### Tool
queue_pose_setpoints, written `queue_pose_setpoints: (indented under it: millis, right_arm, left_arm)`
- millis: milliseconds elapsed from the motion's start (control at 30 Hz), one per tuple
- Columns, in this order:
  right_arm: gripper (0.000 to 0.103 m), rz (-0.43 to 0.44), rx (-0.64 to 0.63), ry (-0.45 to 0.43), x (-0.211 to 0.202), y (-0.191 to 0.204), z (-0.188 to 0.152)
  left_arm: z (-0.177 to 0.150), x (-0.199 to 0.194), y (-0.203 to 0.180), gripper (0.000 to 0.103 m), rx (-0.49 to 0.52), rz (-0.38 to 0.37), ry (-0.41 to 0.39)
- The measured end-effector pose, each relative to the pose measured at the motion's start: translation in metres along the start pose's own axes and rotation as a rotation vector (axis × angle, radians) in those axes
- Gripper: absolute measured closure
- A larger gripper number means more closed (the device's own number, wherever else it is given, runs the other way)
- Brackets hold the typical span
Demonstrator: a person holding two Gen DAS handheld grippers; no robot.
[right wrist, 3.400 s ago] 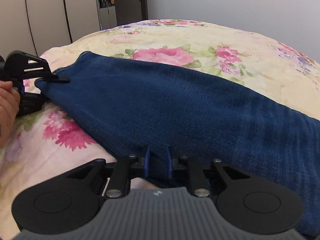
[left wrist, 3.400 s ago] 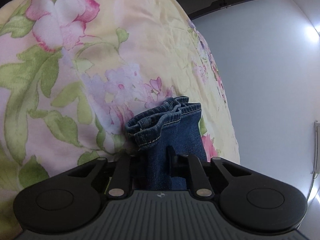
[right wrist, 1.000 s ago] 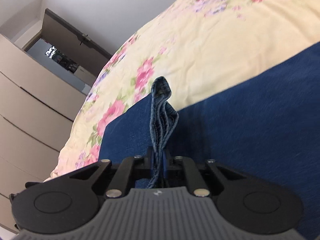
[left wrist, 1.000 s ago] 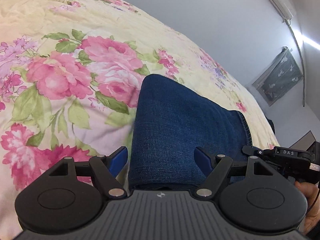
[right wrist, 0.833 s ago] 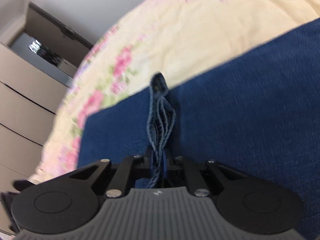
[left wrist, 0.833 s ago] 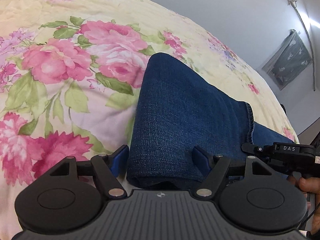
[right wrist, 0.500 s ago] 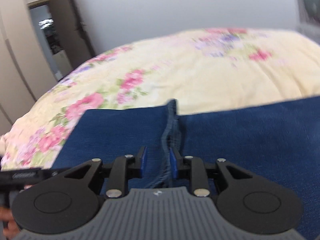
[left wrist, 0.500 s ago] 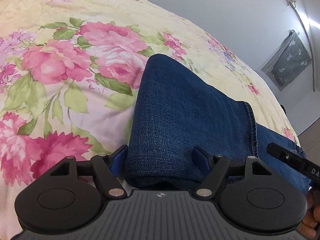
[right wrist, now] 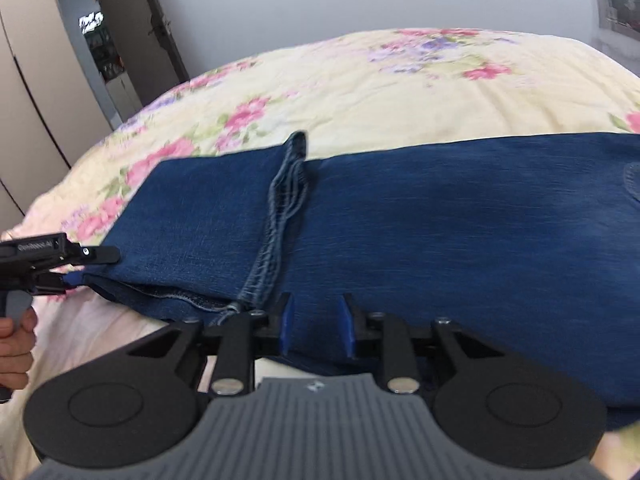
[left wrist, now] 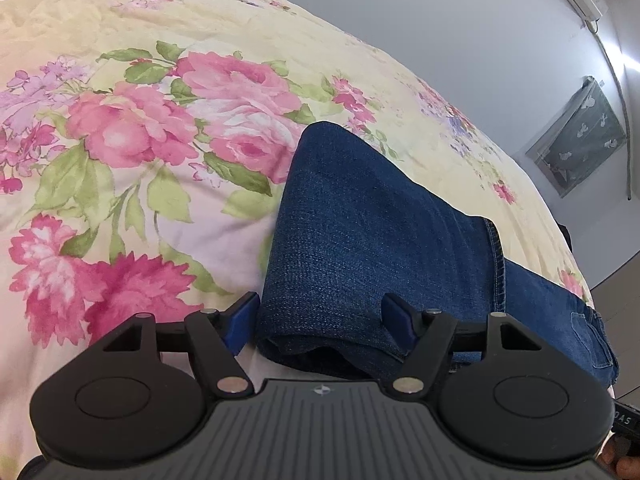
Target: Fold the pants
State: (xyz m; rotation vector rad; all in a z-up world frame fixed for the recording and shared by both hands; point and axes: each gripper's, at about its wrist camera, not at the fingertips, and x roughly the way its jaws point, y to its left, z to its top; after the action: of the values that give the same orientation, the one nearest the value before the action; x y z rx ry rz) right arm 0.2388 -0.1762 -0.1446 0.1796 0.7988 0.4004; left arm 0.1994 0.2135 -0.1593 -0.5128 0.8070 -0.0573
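The pants (left wrist: 380, 232) lie on the bed (left wrist: 120, 128), folded once so the leg hems (right wrist: 286, 200) rest across the upper part, filling the lower right of the left wrist view and the middle band of the right wrist view. The left gripper (left wrist: 320, 322) sits at the folded end at the bottom centre, its jaws wide on either side of the doubled denim and closing in slowly, the pads not yet pressing on the cloth; I'd guess it is lining up to take that fold for the next turn-over. The right gripper (right wrist: 314, 324) hangs just right of the hems, jaws parted a little with nothing pinched, having apparently let the hems go so they lie flat. A hand (right wrist: 14, 344) shows at the left edge, holding the left gripper's handle
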Motion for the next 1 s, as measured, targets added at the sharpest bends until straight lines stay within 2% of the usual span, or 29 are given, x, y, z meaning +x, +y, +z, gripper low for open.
queue_pose_setpoints:
  millis: [100,200,333,400,500,567,633,800,867,1000]
  right_arm:
    - [0.080,-0.043,0.040,-0.050,-0.038,-0.027,0.001]
    - [0.080,-0.096,0.056,-0.109,-0.073,-0.052,0.000]
    - [0.075,-0.160,0.131,-0.170,-0.106,-0.090,-0.004]
    - [0.074,-0.187,0.199,-0.191,-0.119,-0.116,-0.007]
    - [0.065,-0.234,0.323,-0.227,-0.132,-0.151,-0.011]
    - [0.047,-0.266,0.417,-0.262,-0.141,-0.172,-0.014]
    - [0.039,-0.279,0.507,-0.290,-0.151,-0.199,-0.018]
    - [0.038,-0.303,0.675,-0.316,-0.156,-0.260,-0.024]
    - [0.032,-0.307,0.761,-0.335,-0.157,-0.287,-0.029]
    - [0.029,-0.239,0.962,-0.401,-0.155,-0.343,-0.040]
  left_arm:
    - [-0.002,-0.014,-0.009,0.023,0.013,0.026,-0.041]
    - [-0.003,-0.026,-0.030,0.023,0.067,0.044,-0.084]
    - [-0.010,-0.031,-0.067,0.023,0.113,-0.003,-0.095]
    - [-0.017,-0.024,-0.090,0.023,0.142,-0.021,-0.081]
    - [-0.034,-0.005,-0.131,0.023,0.195,-0.054,-0.038]
    - [-0.047,0.009,-0.162,0.023,0.235,-0.083,-0.007]
    - [-0.059,0.021,-0.193,0.023,0.275,-0.109,0.021]
    - [-0.090,0.051,-0.273,0.022,0.366,-0.183,0.074]
    - [-0.100,0.062,-0.301,0.022,0.405,-0.198,0.089]
    - [-0.117,0.084,-0.341,0.021,0.454,-0.224,0.118]
